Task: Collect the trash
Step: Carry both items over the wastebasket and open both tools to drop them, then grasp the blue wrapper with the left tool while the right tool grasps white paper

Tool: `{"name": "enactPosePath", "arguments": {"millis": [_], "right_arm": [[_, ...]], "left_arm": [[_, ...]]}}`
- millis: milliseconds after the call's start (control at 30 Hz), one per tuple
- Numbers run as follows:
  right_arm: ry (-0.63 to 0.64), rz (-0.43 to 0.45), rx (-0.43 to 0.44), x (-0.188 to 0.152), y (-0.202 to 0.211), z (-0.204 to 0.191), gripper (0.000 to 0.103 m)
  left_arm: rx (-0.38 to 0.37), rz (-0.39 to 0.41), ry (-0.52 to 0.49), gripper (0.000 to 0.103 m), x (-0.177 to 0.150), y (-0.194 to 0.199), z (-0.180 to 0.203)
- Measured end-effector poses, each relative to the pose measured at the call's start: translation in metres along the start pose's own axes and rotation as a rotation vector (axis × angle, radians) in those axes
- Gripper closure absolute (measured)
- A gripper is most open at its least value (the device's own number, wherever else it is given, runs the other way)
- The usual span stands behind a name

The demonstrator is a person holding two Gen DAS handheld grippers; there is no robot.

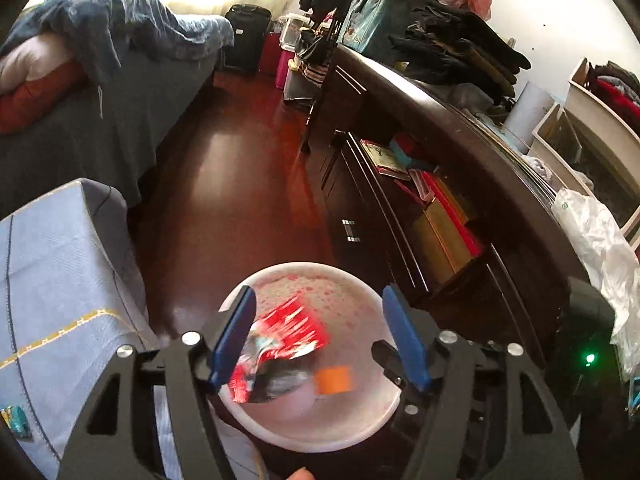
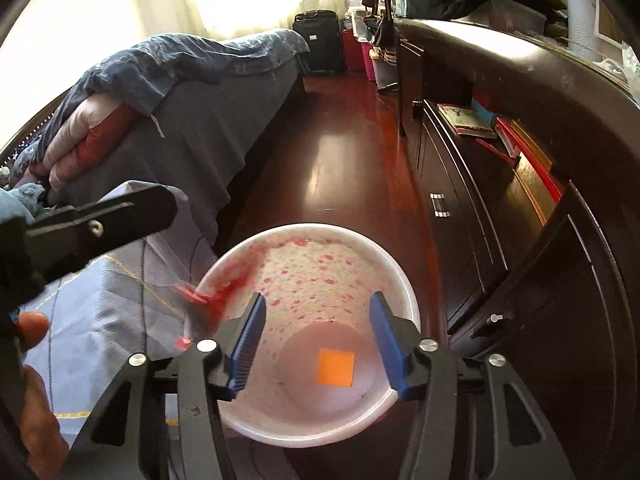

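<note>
A white bin with a pink floral lining (image 1: 352,436) stands on the floor below both grippers, and it also shows in the right wrist view (image 2: 404,292). My left gripper (image 1: 324,340) is open above it. A blurred red and silver snack wrapper (image 1: 280,344) hangs between its fingers, over the bin, close to the left finger (image 1: 236,332). I cannot tell whether it still touches that finger. An orange square (image 2: 335,367) lies on the bin's bottom. My right gripper (image 2: 318,344) is open and empty over the bin. A red blur (image 2: 204,296) shows at the bin's left rim.
A blue-grey cloth-covered seat (image 1: 60,280) is at the left, with a small teal wrapper (image 1: 16,422) on it. A bed (image 1: 100,92) lies beyond it. A dark dresser (image 1: 440,128) with an open drawer of books runs along the right. A white plastic bag (image 1: 600,240) lies on top.
</note>
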State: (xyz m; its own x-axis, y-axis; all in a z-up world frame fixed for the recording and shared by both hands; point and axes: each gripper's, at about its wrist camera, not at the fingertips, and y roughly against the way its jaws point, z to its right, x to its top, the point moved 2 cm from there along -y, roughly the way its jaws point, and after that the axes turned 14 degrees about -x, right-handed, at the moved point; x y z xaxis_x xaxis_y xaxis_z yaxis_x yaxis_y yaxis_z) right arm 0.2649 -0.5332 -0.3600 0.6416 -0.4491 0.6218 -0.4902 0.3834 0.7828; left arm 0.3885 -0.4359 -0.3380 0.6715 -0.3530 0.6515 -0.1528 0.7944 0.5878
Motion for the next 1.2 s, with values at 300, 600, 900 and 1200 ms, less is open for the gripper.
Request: {"name": "enactPosePath", "arguments": {"millis": [300,600,900,1200], "right_arm": [[-0.011,-0.010,-0.050,-0.003,0.008,0.003,0.040],[0.086,0.067,-0.038,-0.005,0.069,-0.038,0.025],[0.221,0.126,0.139,-0.023,0.131,-0.114,0.018],[0.364,0.131,0.257,-0.053,0.164,-0.181,0.018]], "left_arm": [[0.057,0.046,0.043,0.022,-0.006,0.025,-0.012],[0.344,0.135,0.001,0.011,-0.024,0.115,-0.016],[0.621,0.206,0.092,0.007,-0.071,0.230,-0.049],[0.798,0.301,0.289,0.006,-0.121,0.343,-0.115]]}}
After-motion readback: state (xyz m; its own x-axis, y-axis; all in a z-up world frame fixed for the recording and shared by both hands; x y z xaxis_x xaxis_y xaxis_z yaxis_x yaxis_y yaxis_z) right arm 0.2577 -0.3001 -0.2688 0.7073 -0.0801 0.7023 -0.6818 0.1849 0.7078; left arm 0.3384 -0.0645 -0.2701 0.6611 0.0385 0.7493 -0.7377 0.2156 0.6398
